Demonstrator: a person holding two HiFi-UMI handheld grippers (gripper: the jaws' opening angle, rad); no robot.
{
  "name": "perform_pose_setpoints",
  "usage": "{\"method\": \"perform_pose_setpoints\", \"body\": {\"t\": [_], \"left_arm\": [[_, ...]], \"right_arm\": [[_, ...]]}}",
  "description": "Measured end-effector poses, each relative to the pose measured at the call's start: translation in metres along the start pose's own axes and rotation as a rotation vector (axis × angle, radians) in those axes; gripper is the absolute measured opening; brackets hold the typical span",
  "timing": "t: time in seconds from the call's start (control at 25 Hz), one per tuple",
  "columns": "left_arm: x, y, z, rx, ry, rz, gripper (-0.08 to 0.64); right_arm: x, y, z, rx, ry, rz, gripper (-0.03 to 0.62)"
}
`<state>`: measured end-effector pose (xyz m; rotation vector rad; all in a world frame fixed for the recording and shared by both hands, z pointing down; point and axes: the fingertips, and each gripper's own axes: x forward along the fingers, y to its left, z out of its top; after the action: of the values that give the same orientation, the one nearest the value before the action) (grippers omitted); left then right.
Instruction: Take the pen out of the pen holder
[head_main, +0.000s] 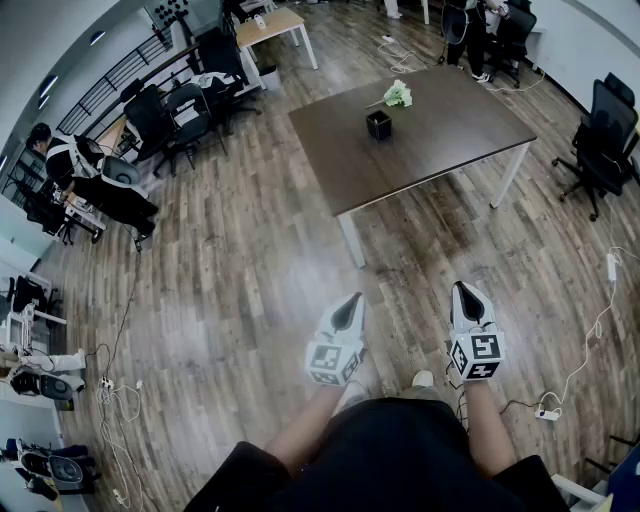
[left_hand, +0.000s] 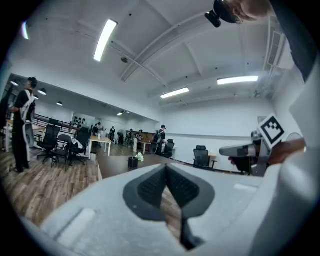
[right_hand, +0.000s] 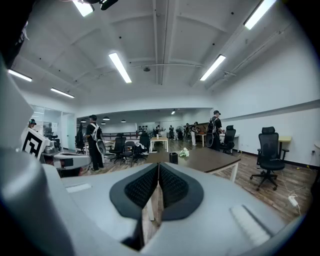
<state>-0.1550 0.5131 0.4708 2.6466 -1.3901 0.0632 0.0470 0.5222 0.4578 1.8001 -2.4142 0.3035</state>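
A small black pen holder (head_main: 379, 124) stands on a dark brown table (head_main: 450, 130) far ahead of me. It also shows as the pen holder (left_hand: 132, 162) in the left gripper view and the pen holder (right_hand: 173, 158) in the right gripper view. At this distance I cannot make out a pen in it. My left gripper (head_main: 351, 302) (left_hand: 166, 168) and right gripper (head_main: 463, 291) (right_hand: 158, 165) are held low over the wooden floor, well short of the table. Both have their jaws pressed together with nothing between them.
A pale green bunch of flowers (head_main: 398, 95) lies on the table just behind the holder. Black office chairs (head_main: 605, 140) stand at the right, with more chairs and desks (head_main: 180, 110) at the back left. People stand about. Cables and a power strip (head_main: 548, 413) lie on the floor.
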Motion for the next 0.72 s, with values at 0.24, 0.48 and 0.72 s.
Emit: {"method": "perform_pose_setpoints", "body": {"t": [0.24,0.48,0.72], "left_arm": [[0.021,-0.020,0.008,0.000,-0.030,-0.014,0.003],[0.052,-0.057,0.005,0.018,-0.064,-0.026,0.003],[0.082,-0.096,-0.012,0.031,-0.054,0.010,0.003]], "right_arm": [[-0.006,-0.021,0.003,-0.017,-0.013,0.029,-0.001],[-0.008,-0.064,-0.004,-0.012,-0.026,0.043,-0.002],[-0.012,-0.108,-0.022,-0.006,-0.019,0.077,-0.002]]}}
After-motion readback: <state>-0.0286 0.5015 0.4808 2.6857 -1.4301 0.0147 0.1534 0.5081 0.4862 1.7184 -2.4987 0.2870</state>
